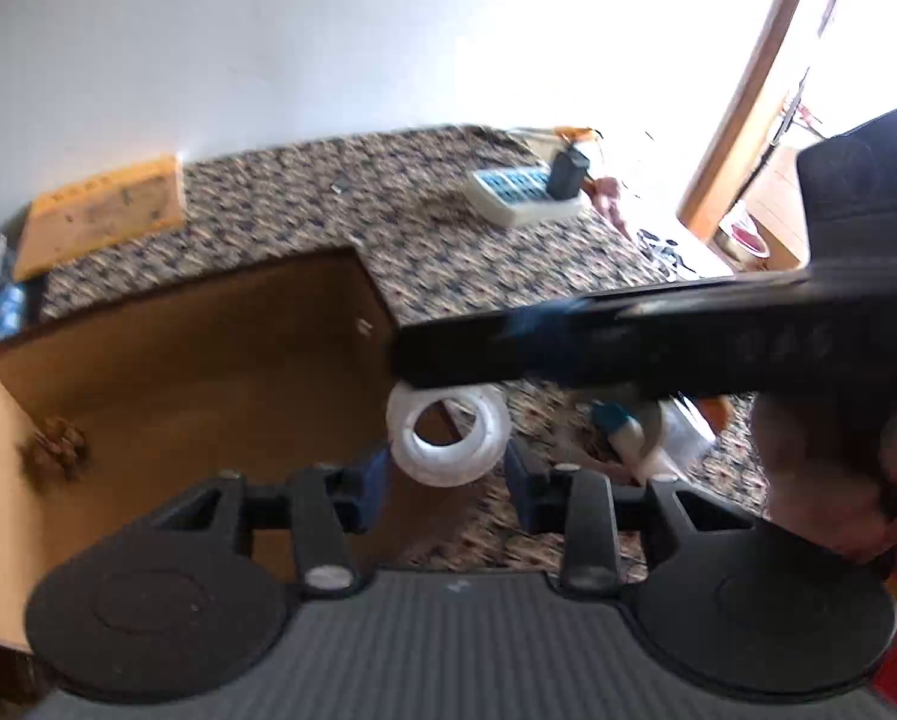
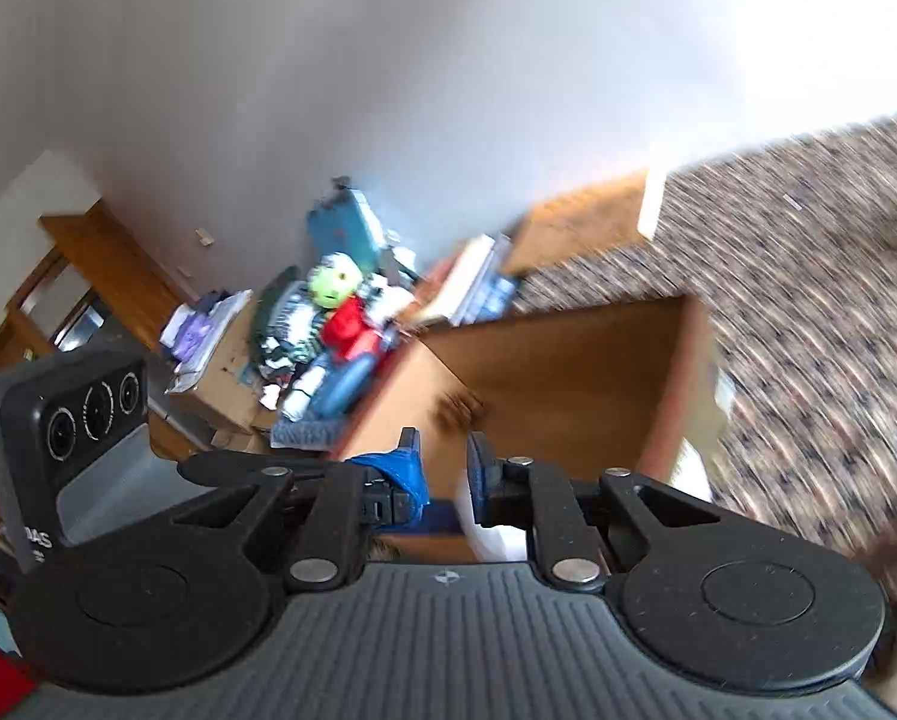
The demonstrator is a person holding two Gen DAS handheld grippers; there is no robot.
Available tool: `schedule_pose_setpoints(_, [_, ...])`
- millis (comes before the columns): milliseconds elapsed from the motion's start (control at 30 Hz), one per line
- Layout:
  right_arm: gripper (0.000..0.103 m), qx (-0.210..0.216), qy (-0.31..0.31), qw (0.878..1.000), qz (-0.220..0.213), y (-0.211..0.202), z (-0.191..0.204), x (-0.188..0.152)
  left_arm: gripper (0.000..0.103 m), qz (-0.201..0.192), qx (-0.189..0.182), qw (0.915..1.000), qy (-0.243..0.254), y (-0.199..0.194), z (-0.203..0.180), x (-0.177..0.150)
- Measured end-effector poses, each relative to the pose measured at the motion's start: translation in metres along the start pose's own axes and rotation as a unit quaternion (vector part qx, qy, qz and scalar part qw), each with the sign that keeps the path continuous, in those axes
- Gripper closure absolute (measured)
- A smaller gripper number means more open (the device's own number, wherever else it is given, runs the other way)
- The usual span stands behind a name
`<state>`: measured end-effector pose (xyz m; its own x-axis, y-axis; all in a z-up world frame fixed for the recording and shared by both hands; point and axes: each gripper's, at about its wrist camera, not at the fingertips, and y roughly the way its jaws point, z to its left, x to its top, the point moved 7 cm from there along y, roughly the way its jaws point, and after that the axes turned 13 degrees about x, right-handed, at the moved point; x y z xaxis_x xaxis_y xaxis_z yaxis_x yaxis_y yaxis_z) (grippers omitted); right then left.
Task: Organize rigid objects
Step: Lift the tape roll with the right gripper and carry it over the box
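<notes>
In the left wrist view my left gripper (image 1: 445, 480) is open, its blue-padded fingers either side of a white ring-shaped roll (image 1: 448, 441) that lies at the right edge of an open brown cardboard box (image 1: 178, 372). The right gripper's black body (image 1: 658, 342) crosses above the roll. In the right wrist view my right gripper (image 2: 445, 468) hangs over the same box (image 2: 568, 372), its jaws a narrow gap apart with nothing clearly between them. A white object (image 2: 496, 540) shows just under its right finger.
The box rests on a patterned carpet (image 1: 448, 228). A yellow box (image 1: 100, 210) and a white power strip with a black adapter (image 1: 526, 189) lie farther off. A small bottle and plastic items (image 1: 634, 432) lie right of the roll. A clutter pile (image 2: 328, 330) stands by the wall.
</notes>
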<state>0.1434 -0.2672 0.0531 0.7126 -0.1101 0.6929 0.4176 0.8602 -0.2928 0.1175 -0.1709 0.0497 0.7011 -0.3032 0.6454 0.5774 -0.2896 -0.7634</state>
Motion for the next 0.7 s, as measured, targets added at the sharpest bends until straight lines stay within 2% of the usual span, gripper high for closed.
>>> schedule_pose_setpoints(67, [0.103, 0.003, -0.008, 1.0, 0.002, 0.026, -0.002, 0.004, 0.067, 0.001, 0.001, 0.9999, -0.012, 0.003, 0.018, 0.004])
schedule_pose_setpoints(100, [0.103, 0.022, 0.001, 1.0, 0.004, 0.043, -0.005, 0.006, 0.066, 0.002, 0.0, 0.9998, -0.02, 0.007, 0.027, 0.005])
schedule_pose_setpoints(200, [0.103, 0.035, 0.024, 0.999, 0.01, 0.083, -0.02, 0.008, 0.066, 0.01, 0.039, 0.9986, -0.033, 0.025, 0.059, 0.005])
schedule_pose_setpoints(333, [0.103, 0.059, 0.076, 0.995, 0.027, 0.124, -0.033, 0.003, 0.066, 0.034, 0.042, 0.9962, -0.068, 0.052, 0.1, -0.004])
schedule_pose_setpoints(567, [0.103, 0.042, 0.146, 0.987, 0.061, 0.18, -0.06, 0.005, 0.066, 0.074, 0.061, 0.9913, -0.09, 0.093, 0.16, -0.007])
schedule_pose_setpoints(700, [0.103, 0.006, 0.154, 0.986, 0.07, 0.194, -0.076, 0.006, 0.07, 0.084, 0.077, 0.9889, -0.096, 0.108, 0.178, -0.003])
